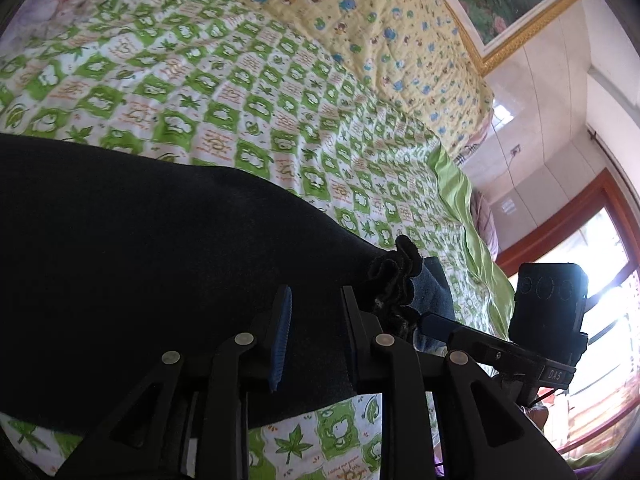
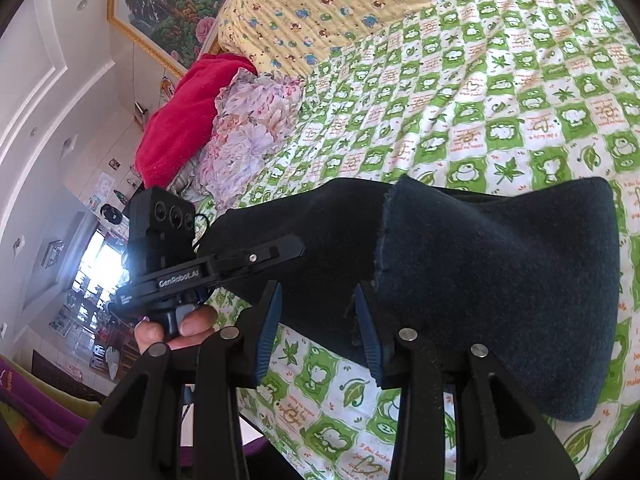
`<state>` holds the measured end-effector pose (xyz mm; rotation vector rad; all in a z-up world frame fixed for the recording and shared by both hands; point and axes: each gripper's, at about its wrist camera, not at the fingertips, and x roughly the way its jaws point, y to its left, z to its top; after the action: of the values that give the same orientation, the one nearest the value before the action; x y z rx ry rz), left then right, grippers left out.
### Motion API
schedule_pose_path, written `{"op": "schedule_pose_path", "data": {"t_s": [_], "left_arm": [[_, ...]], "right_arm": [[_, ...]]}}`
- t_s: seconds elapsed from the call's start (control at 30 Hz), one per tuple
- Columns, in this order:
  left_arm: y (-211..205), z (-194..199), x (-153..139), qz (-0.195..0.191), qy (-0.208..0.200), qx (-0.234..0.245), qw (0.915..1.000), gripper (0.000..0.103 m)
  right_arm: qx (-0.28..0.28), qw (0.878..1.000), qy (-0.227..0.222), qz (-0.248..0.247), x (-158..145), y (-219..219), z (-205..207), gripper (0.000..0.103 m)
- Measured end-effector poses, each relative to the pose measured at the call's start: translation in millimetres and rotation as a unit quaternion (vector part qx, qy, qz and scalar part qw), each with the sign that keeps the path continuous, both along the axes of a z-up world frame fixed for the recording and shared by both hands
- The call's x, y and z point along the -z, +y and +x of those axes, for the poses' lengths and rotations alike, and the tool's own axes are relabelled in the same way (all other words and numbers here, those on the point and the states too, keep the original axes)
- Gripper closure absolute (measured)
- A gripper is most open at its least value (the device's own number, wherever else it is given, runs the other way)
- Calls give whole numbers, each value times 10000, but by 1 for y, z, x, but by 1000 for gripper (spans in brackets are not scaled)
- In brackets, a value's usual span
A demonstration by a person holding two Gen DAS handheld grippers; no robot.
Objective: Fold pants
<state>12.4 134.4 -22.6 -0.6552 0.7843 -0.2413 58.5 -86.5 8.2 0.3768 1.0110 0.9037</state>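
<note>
The dark pants [image 1: 140, 264] lie on a bed covered by a green-and-white checked sheet [image 1: 248, 92] printed with leaves and small animals.

In the left wrist view the cloth fills the near left of the picture, and its ruffled waistband [image 1: 394, 288] bunches just beside the right finger of the left claw [image 1: 316, 320]. That claw's two fingers stand a little apart over the cloth with a gap between the blue pads; nothing is pinched.

In the right wrist view the right claw [image 2: 316, 328] is likewise spread, with dark fabric and a strip of sheet showing between its fingers. A folded-over flap of the pants [image 2: 500, 280], with a raw edge, lies to the right of it.

The left claw also shows in this view at the left, with a hand [image 2: 176, 330] under its handle.

Farther off lie a yellow quilt [image 2: 340, 8], a red blanket [image 2: 180, 120] and a floral cloth [image 2: 248, 128]; a framed picture [image 2: 168, 4] hangs on the wall.
</note>
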Motion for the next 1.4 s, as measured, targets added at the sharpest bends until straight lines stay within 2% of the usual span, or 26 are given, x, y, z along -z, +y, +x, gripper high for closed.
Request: {"op": "schedule_pose_path", "data": {"t_s": [0.3,0.4,0.47,0.5,0.7,0.77,0.83,1.0,1.13,1.4], "left_arm": [[30,-49,-4,75,-9,-796,9968,79],[42,-66,-3,40,6,-1053,9944,71],[49,-76,-2,-6,11,-1280,9918,69],[53,-82,-2,-29,24,-1385,9904,69],[76,-118,-2,28,94,-2012,9795,69],[85,-131,-3,-4,103,-2205,9753,67],[93,-142,-3,-48,120,-2383,9711,60],[114,-165,0,-58,171,-2780,9604,59],[128,-174,7,-195,248,-2988,9538,58],[148,-179,19,-405,369,-3326,9415,50]], "right_arm": [[-374,9992,-121,23,-8,34,6,62],[-519,9985,-151,-8,-9,48,8,61],[-620,9979,-168,-29,-10,58,9,56],[-672,9976,-177,-43,-10,64,10,53],[-1055,9941,-238,-103,-12,99,12,52],[-1201,9924,-249,-141,-12,112,14,52],[-1328,9906,-269,-178,-12,126,16,51],[-1617,9861,-313,-224,-13,160,23,51],[-1793,9829,-338,-265,-13,183,27,50],[-2045,9774,-398,-351,-14,218,37,46]]}}
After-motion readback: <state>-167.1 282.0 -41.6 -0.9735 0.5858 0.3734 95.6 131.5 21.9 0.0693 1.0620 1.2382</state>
